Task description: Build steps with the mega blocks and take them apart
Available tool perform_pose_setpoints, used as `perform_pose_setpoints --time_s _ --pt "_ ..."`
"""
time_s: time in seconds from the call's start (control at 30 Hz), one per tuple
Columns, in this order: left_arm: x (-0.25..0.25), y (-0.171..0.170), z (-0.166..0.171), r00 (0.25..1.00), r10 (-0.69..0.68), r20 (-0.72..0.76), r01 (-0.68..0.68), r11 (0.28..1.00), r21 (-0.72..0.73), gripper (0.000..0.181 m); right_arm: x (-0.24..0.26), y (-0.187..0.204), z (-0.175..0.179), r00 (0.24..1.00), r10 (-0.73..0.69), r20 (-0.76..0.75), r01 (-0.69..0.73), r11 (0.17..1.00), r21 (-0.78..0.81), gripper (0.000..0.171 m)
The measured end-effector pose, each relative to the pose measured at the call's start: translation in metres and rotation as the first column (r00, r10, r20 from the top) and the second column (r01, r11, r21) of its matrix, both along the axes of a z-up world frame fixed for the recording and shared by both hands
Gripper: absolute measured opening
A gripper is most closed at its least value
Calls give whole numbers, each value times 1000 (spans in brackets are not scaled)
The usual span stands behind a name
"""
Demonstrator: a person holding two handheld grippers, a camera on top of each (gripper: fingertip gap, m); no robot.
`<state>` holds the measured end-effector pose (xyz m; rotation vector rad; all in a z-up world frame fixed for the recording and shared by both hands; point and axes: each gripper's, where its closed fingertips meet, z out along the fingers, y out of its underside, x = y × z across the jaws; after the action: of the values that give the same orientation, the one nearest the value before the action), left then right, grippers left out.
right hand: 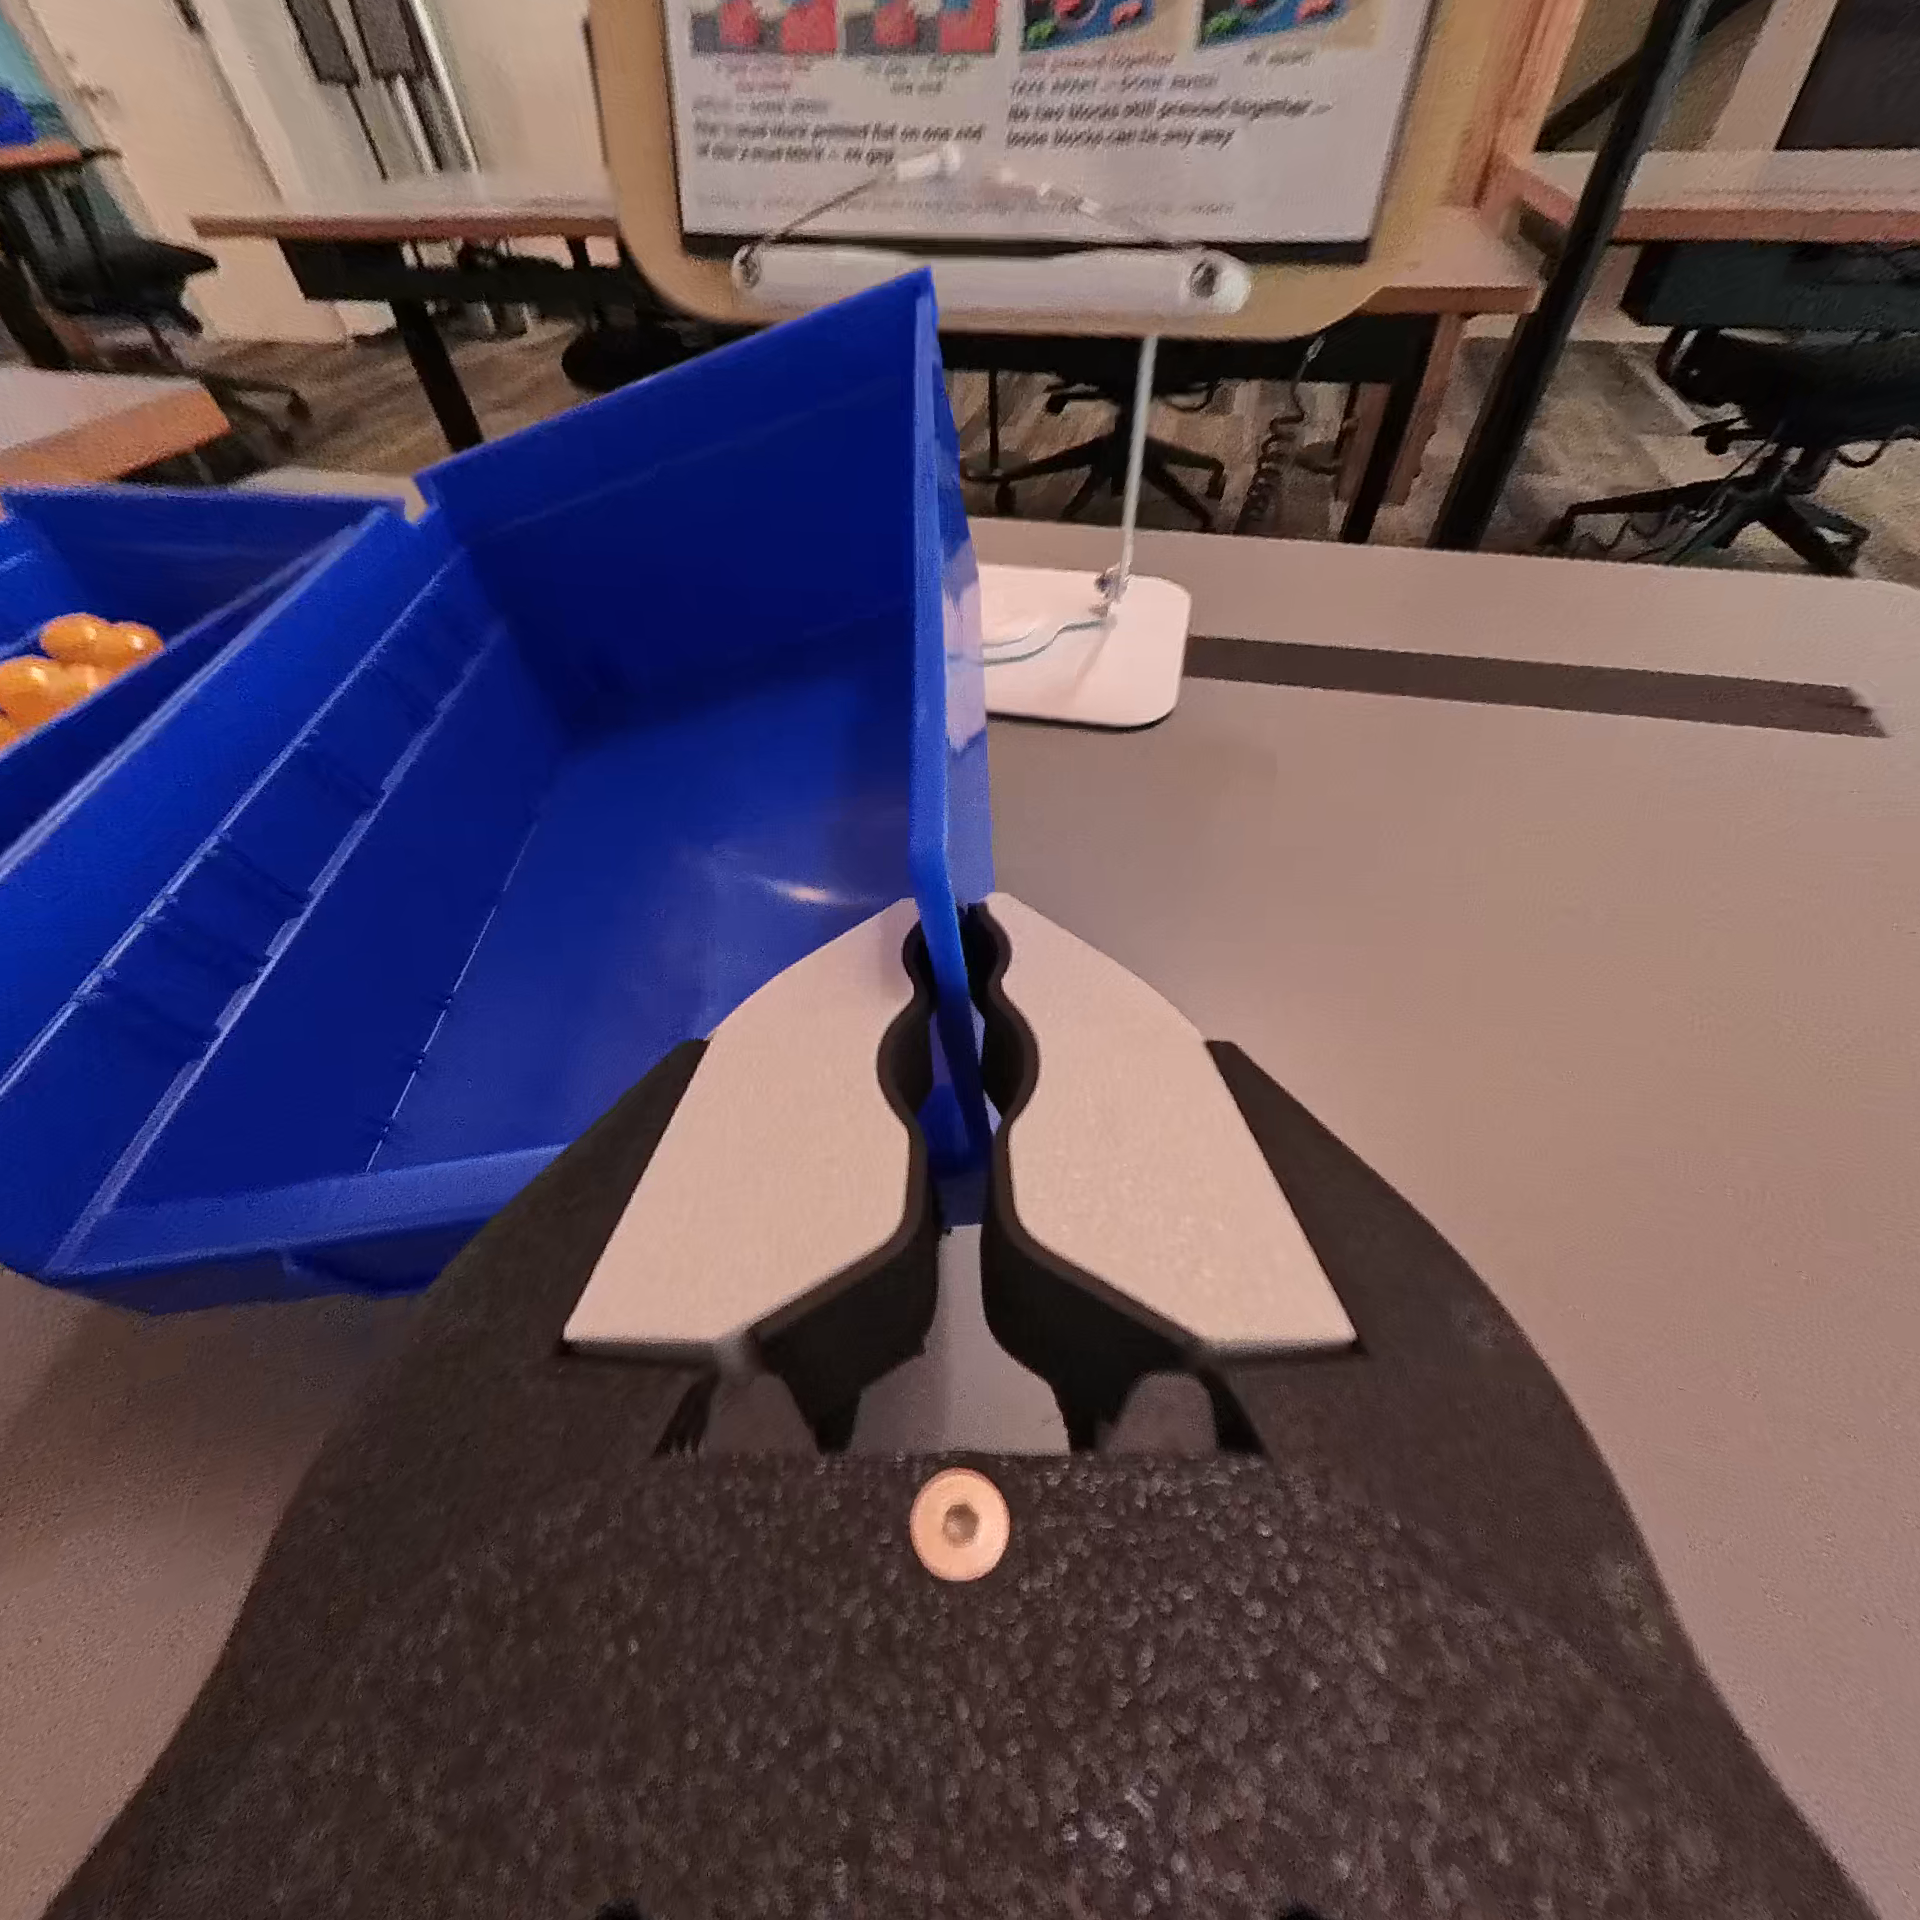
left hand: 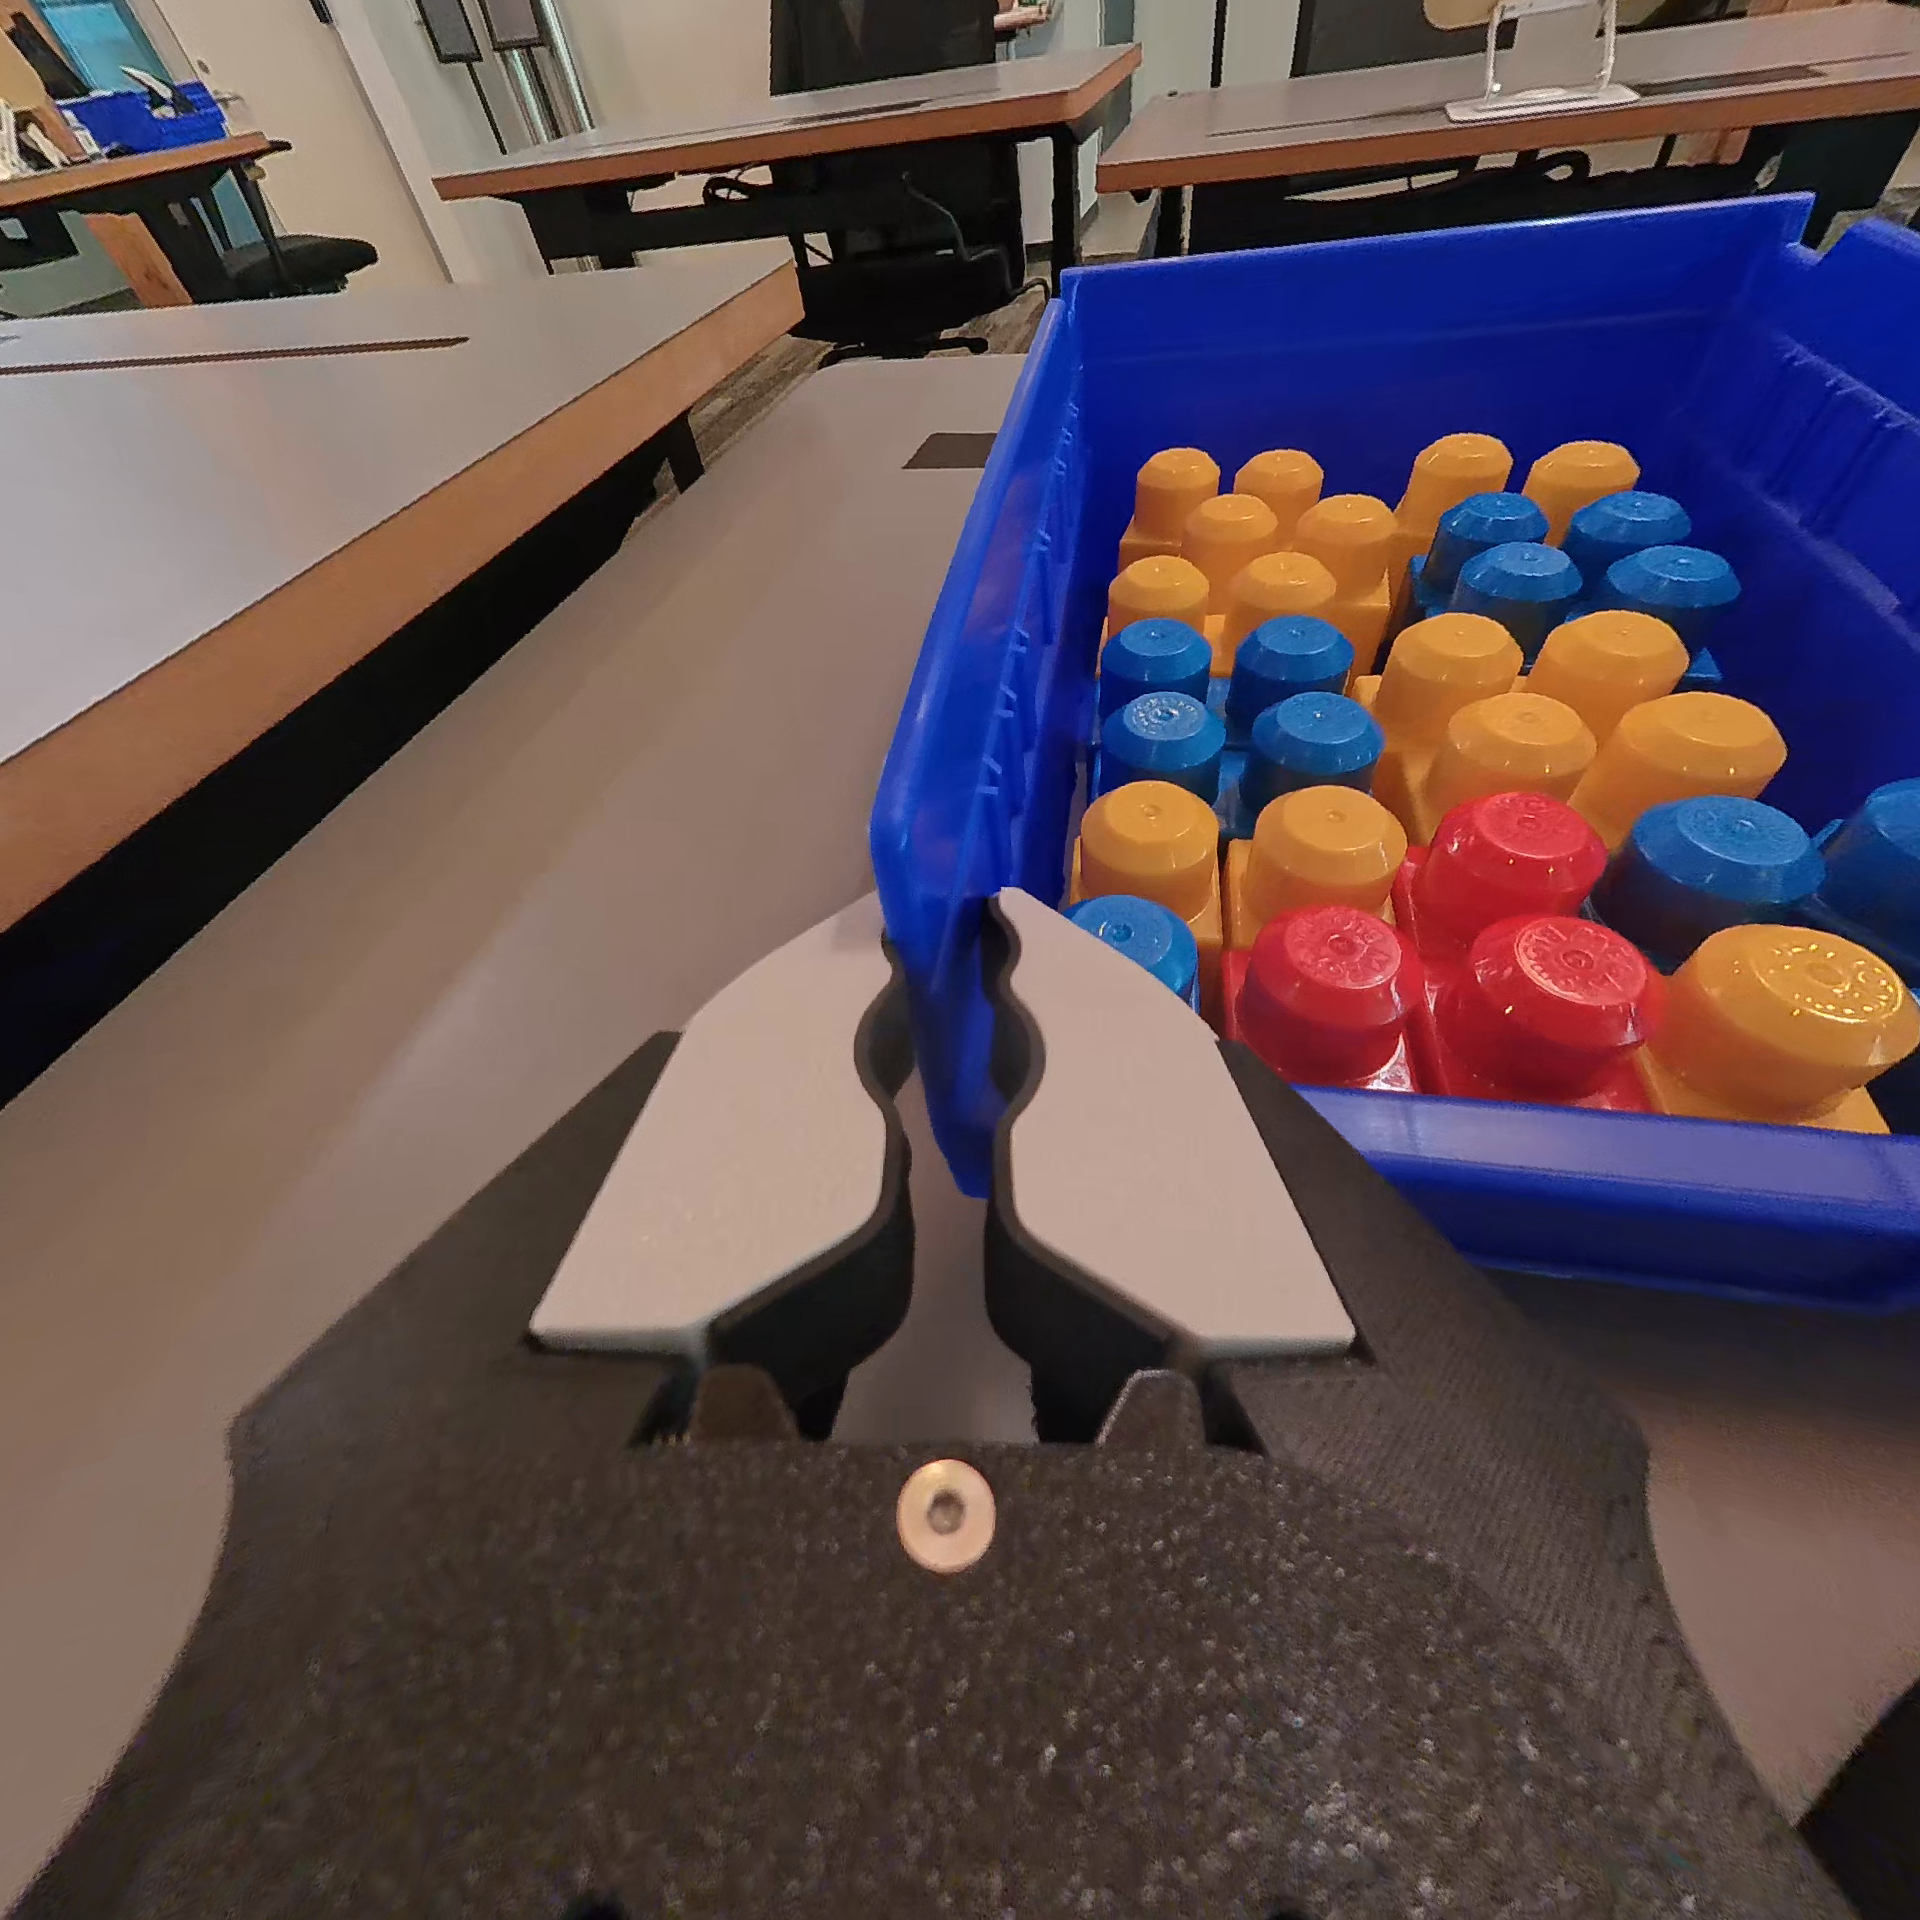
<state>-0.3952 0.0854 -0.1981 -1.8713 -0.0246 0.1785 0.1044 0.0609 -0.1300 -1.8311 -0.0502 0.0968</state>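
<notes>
Nearest in the left wrist view: left gripper (left hand: 945,997), jaws pinching the near-left corner wall of a blue bin (left hand: 1455,312), one jaw outside, one inside. The bin is full of mega blocks (left hand: 1444,769) – yellow, blue, red, studs up, packed close and some stacked on each other. None are out on the table (left hand: 623,831) yet.

Right wrist view: right gripper (right hand: 951,997), jaws clamped on the thin right side wall of a second blue bin (right hand: 499,883), which is empty inside & looks tipped or lifted, though the pic is blurred so can't be sure. The full bin sits just beside it at left, touching or nearly.

Step in hand, as I read it: setup, i.e. positioning the two bins; building hasn't begun. Next move prob needs both grippers to let go of the bin walls, then reach into the full bin for a block, gripping across the body or studs and lifting straight up so neighbours don't drag along.

Table is smooth grey with a dark tape strip (right hand: 1538,686). Farther back: an instruction sheet on a board w/ a white stand (right hand: 1091,644). Beyond: office room, more desks, black chairs, carpet.
</notes>
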Motion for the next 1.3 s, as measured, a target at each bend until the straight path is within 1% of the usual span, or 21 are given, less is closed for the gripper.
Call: perform_pose_setpoints --time_s 0.1,0.23,0.37,0.43,0.5,0.63,0.73,0.77,0.83,1.0,1.3 --pt "-3 2 0 1000 8 2 -8 1000 -2 11 33 -5 19 997 -51 -51 53 998 44 4" --pt "-11 8 0 1000 19 13 -19 1000 -15 12 94 -16 44 980 -163 -111 175 979 107 4" --pt "-19 19 -1 999 27 28 -26 999 -40 13 161 -28 54 944 -298 -139 316 940 129 5" --pt "-22 24 -1 999 31 38 -30 998 -48 13 192 -34 49 918 -367 -150 385 915 120 5" --pt "-24 29 -1 998 36 48 -33 998 -52 13 221 -38 36 889 -433 -151 449 889 95 6" --pt "-26 38 -1 997 44 59 -40 997 -60 13 262 -36 -11 843 -522 -129 524 851 -16 7" --pt "-24 43 -2 997 45 58 -41 997 -65 13 275 -30 -49 840 -539 -64 532 840 -108 4" --pt "-23 45 -2 998 43 55 -39 997 -66 13 274 -27 -59 849 -524 -71 512 848 -137 4" --pt "-20 47 -2 998 36 43 -33 997 -71 12 270 -21 -69 863 -505 -27 494 852 -172 4" --pt "-9 52 -2 1000 6 27 -4 997 -80 10 264 -12 -71 878 -477 20 473 863 -175 3" --pt "27 64 -3 991 -98 -91 87 990 -111 7 247 -11 -71 888 -452 78 459 875 -155 4"
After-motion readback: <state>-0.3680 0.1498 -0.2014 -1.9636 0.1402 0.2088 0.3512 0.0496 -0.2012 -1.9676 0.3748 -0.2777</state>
